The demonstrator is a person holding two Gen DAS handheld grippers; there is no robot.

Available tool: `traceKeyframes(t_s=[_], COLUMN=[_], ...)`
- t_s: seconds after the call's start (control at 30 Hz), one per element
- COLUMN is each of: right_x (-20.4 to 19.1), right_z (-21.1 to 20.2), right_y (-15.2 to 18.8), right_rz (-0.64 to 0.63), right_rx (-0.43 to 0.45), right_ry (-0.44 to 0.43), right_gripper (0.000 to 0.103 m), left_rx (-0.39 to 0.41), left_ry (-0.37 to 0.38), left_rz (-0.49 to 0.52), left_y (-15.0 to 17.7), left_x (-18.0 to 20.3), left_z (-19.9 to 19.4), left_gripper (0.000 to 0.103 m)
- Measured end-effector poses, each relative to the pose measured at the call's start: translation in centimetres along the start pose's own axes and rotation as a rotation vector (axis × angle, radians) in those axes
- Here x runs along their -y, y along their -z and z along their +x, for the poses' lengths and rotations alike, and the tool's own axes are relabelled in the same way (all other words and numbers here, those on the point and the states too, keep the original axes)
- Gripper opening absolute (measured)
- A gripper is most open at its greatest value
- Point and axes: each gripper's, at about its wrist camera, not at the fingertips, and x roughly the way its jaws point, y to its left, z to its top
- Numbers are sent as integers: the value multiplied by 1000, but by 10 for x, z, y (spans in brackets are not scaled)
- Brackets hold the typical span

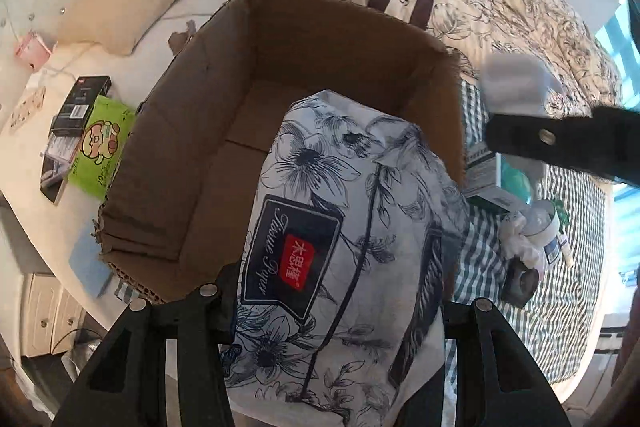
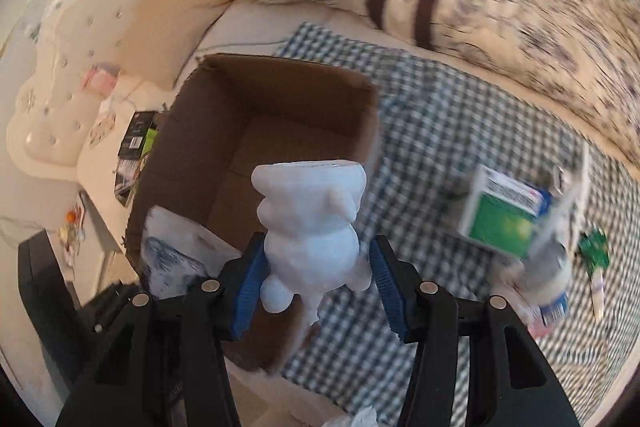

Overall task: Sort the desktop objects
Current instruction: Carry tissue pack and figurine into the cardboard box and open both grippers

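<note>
Left gripper [image 1: 340, 311] pads hidden by tissue pack [image 1: 344, 251] (right view blurred).

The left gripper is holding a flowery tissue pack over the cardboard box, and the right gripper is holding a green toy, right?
Not quite: the toy figure in the right gripper is white, as the right wrist view shows. The left gripper does hold the flowery tissue pack over the cardboard box.

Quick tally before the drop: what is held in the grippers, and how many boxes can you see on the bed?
Held tissue pack: 1
Held white figurine: 1
Open cardboard box: 1
Green and white carton: 1
Black box: 1
Total: 5
</note>
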Motion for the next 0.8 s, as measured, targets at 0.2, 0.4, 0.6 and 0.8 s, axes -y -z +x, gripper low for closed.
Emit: traceKeyframes(t_s=[0.2,0.4,0.6,0.8], right_x=[-25,-30,-20,4], right_z=[27,35,27,11], right_y=[-19,-31,-30,-19], right_rz=[-30,-1,46,118], right_rx=[-32,-47,-28,0], right_ry=[-20,-27,-24,4], right_gripper=[52,84,84,84], left_rx=[6,18,-1,17], left_ry=[14,-52,-66,-69], left_rz=[-22,-60,-87,-76], left_y=[-4,-13,-19,-24], left_x=[-4,-5,-8,8], left_z=[4,4,9,4], left_gripper=[51,98,98,98])
